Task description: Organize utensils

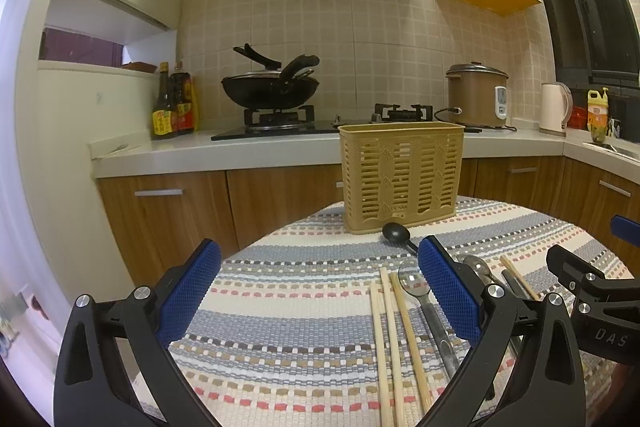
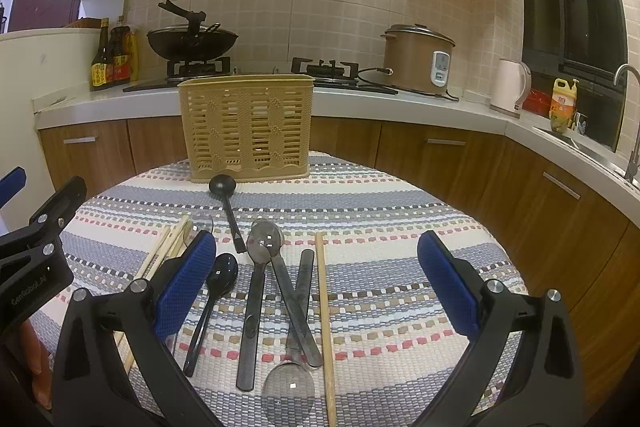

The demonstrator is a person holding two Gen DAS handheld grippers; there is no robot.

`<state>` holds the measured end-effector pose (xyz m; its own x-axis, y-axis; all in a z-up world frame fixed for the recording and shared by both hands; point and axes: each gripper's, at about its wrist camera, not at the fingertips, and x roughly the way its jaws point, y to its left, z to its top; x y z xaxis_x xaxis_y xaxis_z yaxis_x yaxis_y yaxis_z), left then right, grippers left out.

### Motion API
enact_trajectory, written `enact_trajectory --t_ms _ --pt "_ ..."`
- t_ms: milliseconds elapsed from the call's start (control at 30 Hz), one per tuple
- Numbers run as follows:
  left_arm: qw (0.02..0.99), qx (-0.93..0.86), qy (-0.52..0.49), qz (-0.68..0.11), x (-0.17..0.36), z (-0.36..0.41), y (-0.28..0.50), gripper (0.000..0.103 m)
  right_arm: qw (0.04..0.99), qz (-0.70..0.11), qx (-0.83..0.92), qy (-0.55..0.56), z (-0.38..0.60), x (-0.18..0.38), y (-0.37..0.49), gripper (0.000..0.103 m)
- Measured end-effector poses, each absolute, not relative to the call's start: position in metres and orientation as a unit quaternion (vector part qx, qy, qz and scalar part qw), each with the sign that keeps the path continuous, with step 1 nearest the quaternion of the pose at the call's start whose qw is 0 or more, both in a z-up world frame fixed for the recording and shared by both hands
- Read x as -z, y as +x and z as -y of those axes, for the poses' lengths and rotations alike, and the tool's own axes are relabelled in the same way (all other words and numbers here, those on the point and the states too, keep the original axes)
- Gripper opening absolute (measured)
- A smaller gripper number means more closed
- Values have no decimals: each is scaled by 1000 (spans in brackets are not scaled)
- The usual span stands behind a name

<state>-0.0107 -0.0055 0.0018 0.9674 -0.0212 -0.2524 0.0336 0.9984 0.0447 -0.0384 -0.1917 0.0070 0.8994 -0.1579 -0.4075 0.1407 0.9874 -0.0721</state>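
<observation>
Slatted basket, contents unclear; spoons outside.

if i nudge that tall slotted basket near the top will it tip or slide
The basket looks like thin slotted plastic with nothing visible inside, so it is probably light. It stands tall on a narrow base, so a high push would likely tip it. The woven mat may grip its base.

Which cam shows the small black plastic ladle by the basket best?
Right wrist view: the small black plastic ladle lies fully visible, bowl near the tan slotted plastic basket, handle running toward the camera. In the left wrist view only its bowl shows; the left gripper's blue finger pad hides most of the handle.
</observation>
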Motion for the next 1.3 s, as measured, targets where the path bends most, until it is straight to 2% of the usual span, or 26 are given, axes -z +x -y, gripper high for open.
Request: enact_trajectory --t_ms 1300 --pt "991 21 23 -132 1 5 -9 96 974 -211 75 -25 189 -5 -38 96"
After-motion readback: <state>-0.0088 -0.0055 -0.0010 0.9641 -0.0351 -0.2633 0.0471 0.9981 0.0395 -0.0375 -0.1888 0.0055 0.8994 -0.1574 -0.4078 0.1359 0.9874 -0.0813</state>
